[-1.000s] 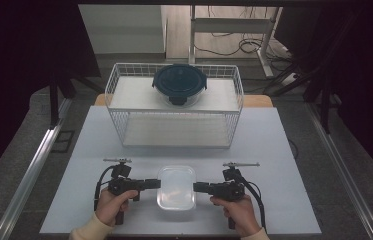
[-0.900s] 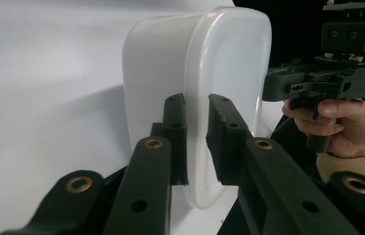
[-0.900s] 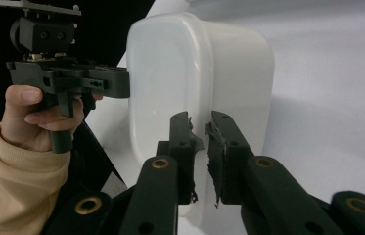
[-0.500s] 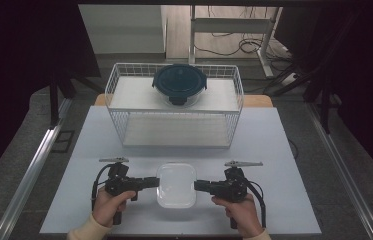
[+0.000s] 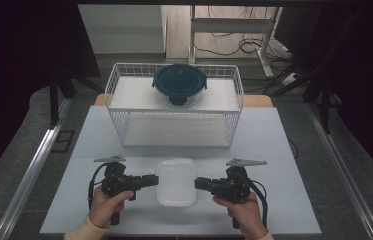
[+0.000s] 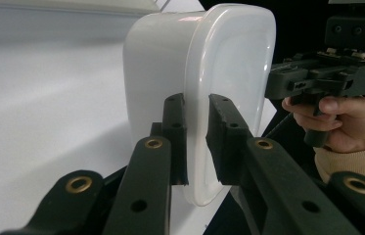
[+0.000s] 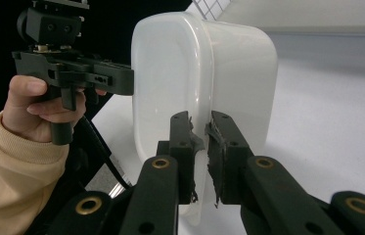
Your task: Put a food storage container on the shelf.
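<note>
A white translucent plastic tub (image 5: 176, 181) hangs just above the white table (image 5: 284, 145) near its front edge, held from both sides. My left gripper (image 5: 155, 179) is shut on the tub's left rim, which I see pinched between its jaws in the left gripper view (image 6: 197, 105). On the opposite rim my right gripper (image 5: 197, 183) is shut too, and its pads clamp the thin edge (image 7: 201, 122). The tub (image 6: 170, 73) looks empty. Each gripper view also shows the other hand with its gripper at the far rim.
A white wire basket (image 5: 119, 117) stands at the back middle of the table. On top of it sits a round container with a dark blue clip lid (image 5: 179, 82). Metal rails run along both sides of the table, and cables lie on the floor behind.
Both grippers have risen a little together, carrying the tub up off the table. Their grip on the rim looks the same.
</note>
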Tool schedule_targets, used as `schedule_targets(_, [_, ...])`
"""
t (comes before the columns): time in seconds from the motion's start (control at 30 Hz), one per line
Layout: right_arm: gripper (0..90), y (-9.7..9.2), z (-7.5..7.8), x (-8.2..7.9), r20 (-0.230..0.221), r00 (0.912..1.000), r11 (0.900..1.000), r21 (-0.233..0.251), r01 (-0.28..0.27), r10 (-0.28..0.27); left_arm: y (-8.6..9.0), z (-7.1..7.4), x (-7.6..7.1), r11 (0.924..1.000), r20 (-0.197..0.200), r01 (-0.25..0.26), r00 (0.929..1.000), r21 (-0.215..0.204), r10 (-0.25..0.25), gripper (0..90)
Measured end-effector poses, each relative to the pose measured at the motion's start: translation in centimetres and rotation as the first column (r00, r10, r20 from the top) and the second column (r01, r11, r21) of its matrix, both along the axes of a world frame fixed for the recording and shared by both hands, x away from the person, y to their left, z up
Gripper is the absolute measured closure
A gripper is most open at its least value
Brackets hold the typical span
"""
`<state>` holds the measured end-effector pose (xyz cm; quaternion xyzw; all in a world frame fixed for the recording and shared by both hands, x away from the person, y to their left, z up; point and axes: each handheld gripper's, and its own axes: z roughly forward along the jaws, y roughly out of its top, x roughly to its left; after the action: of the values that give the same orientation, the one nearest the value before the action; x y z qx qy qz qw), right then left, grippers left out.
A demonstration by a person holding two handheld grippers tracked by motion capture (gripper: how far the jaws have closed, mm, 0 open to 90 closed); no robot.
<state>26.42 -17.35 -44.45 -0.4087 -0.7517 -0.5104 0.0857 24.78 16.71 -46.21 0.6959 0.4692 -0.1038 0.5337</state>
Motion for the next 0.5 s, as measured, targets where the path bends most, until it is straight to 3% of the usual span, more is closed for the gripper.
schedule_targets(0.5, [80.7, 0.2, 3.9, 0.7, 0.094, 0.9949, 0.9993, 0.002, -0.037, 0.037, 0.1, 3.5, 0.8, 0.9998, 0.071, -0.021, 0.9973, 0.007, 0.020, 77.9])
